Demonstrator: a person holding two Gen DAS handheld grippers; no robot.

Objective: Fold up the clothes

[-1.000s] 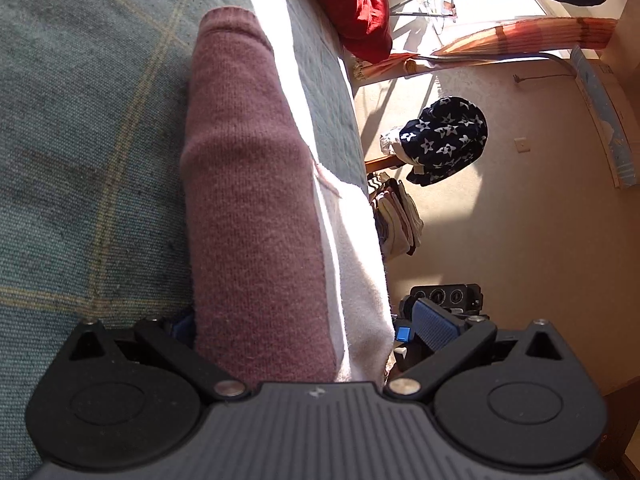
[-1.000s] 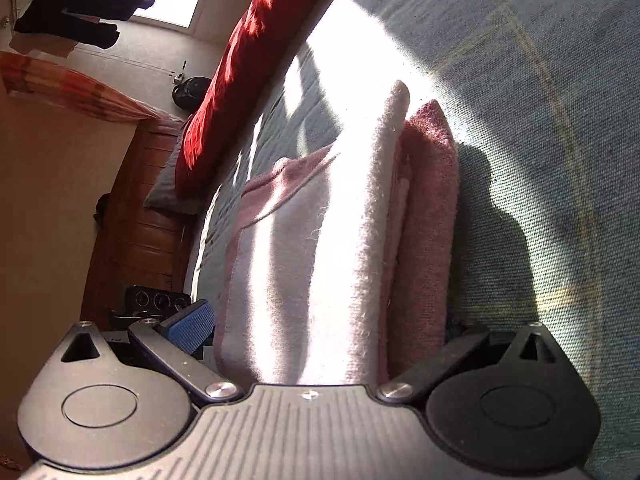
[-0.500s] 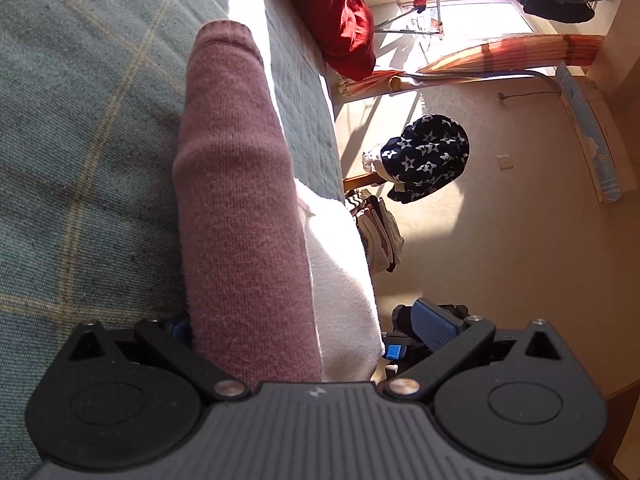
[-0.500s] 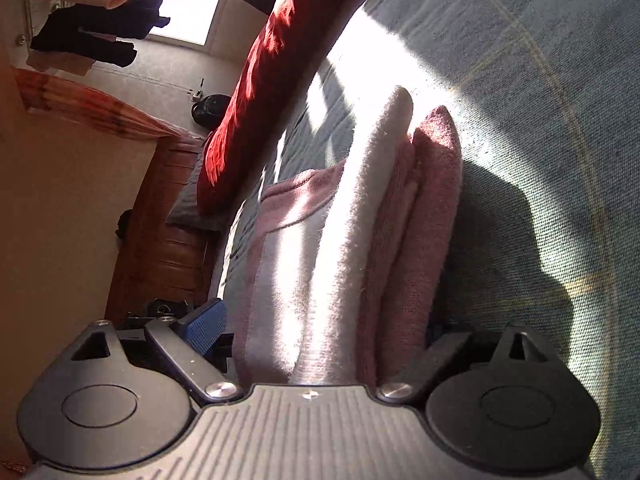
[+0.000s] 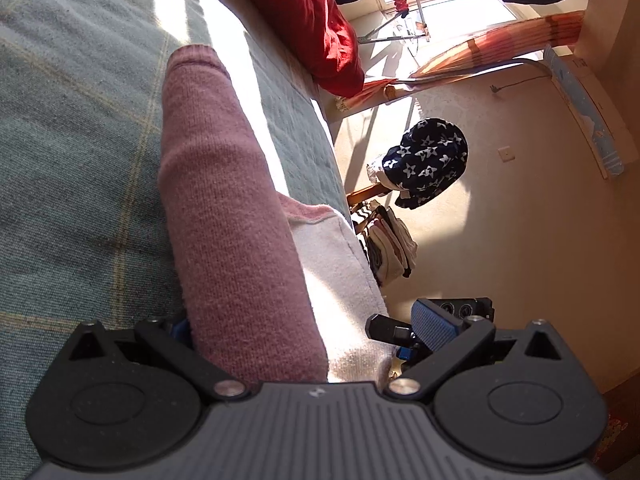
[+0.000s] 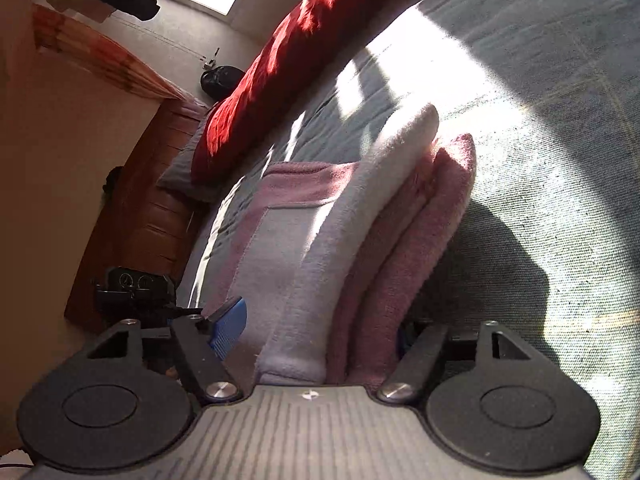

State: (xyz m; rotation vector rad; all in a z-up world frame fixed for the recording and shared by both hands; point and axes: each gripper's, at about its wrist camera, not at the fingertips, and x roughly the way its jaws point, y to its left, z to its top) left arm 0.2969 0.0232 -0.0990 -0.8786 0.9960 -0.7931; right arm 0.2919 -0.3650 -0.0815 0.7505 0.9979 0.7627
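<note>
A folded pink and white knit garment [image 5: 224,208] lies on the grey-green checked bed cover [image 5: 72,128]. It runs between the fingers of my left gripper [image 5: 304,328], whose jaws stand wide around it; the blue right pad [image 5: 434,326] is clear of the cloth. In the right wrist view the same garment [image 6: 360,232] shows as stacked pink and white layers between the fingers of my right gripper [image 6: 320,328]. Its blue left pad [image 6: 228,326] stands apart from the cloth; the right finger is hidden by the pink fold.
A red pillow [image 5: 304,20] lies at the head of the bed, also in the right wrist view [image 6: 280,68]. Beside the bed stand a star-patterned dark garment [image 5: 428,162], a stack of folded clothes [image 5: 388,244], and a wooden cabinet [image 6: 152,200].
Both grippers have tilted and shifted slightly along the garment. The folded stack has spread a little, showing more of the flat white and pink panel.
</note>
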